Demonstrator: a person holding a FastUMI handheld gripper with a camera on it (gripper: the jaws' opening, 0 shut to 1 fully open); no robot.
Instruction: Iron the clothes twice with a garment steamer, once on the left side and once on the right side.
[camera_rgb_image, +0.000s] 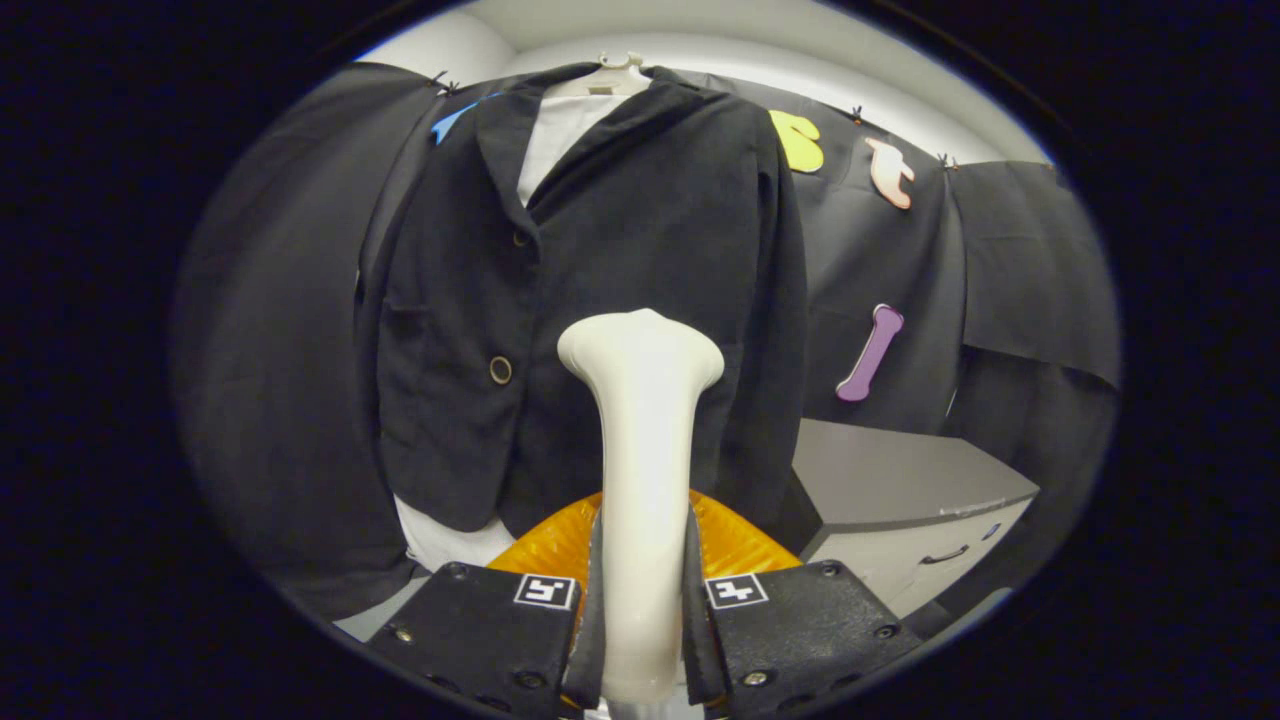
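Note:
A black jacket (590, 300) hangs on a white hanger (620, 68) over a white shirt (560, 130), straight ahead of the fingers. My gripper (643, 600) is shut on the handle of a cream-white garment steamer (640, 440), both black fingers (480, 620) pressing its sides. The steamer's flared head points up and forward, over the jacket's right half near its lower middle. Whether the head touches the cloth cannot be told. The white shirt's hem shows below the jacket's left hem.
An orange ribbed object (560, 545) sits just behind the steamer handle, above the fingers. A grey cabinet (900, 490) with drawer handles stands beyond the fingers to the right, beside the jacket. Black cloth walls surround the booth.

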